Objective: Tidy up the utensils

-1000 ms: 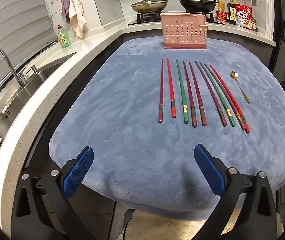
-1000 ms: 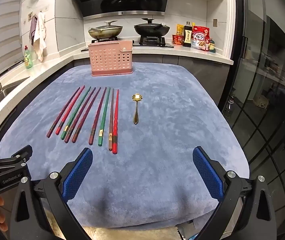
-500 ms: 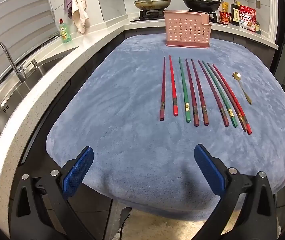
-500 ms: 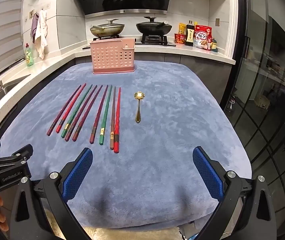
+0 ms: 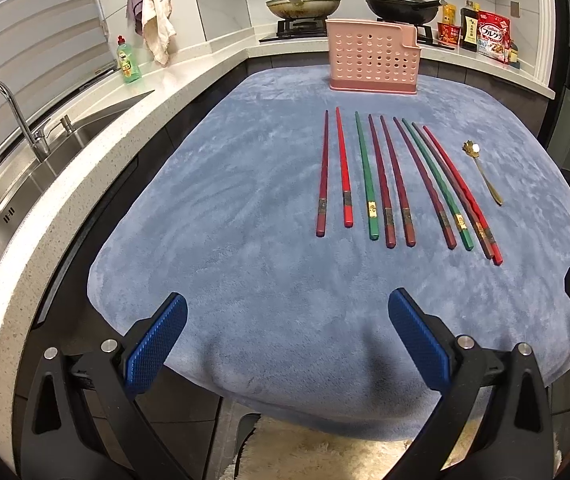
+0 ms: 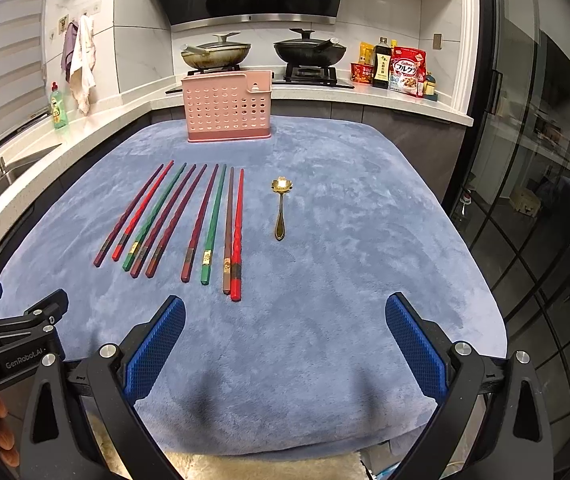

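Nine chopsticks (image 5: 389, 184) (image 6: 189, 220) lie flat in a row on the blue cloth (image 5: 245, 200) (image 6: 345, 240), thick ends toward the grippers; reds, maroons, two greens, one brown. The rightmost two touch; the others are slightly apart. Gold spoon (image 5: 483, 172) (image 6: 280, 208) lies apart to their right, flower-shaped bowl pointing away.

Pink perforated utensil holder (image 5: 373, 62) (image 6: 227, 107) stands upright at the cloth's far edge, well beyond the chopstick tips. Contents: cannot tell, interior hidden by its wall.

Left gripper (image 5: 285, 340): jaws wide apart, empty, above the near cloth edge. Right gripper (image 6: 285, 344): same, apart and empty.

Left view only: sink (image 5: 37, 176) and faucet (image 5: 5, 116) along the counter. Right view only: glass partition (image 6: 545, 180) at right. Both show two pans (image 5: 303, 2) (image 6: 215, 54) on the stove and dish soap bottle (image 5: 129, 60) (image 6: 59, 106).
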The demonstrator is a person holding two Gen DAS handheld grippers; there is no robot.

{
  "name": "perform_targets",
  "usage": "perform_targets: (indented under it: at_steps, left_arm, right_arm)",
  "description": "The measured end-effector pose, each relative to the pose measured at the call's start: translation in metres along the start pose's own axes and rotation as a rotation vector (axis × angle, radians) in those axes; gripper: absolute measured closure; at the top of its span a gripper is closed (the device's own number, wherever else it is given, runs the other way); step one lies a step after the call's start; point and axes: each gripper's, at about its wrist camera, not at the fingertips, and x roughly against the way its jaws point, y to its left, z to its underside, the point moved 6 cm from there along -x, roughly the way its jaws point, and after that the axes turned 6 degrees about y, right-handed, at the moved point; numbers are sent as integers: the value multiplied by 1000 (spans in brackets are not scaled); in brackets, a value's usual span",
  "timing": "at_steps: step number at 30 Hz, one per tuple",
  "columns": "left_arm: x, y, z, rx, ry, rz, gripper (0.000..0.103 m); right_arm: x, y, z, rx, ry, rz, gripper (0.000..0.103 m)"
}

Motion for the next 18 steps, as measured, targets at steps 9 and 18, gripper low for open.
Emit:
perform_targets:
  at_steps: [9, 18]
  left_arm:
    - [0, 0, 1, -1, -2, 2, 7]
    - [1, -2, 1, -1, -3, 2, 7]
  right_arm:
    - [-1, 2, 2, 3, 2, 0, 7]
    - [-2, 3, 3, 2, 2, -1, 7]
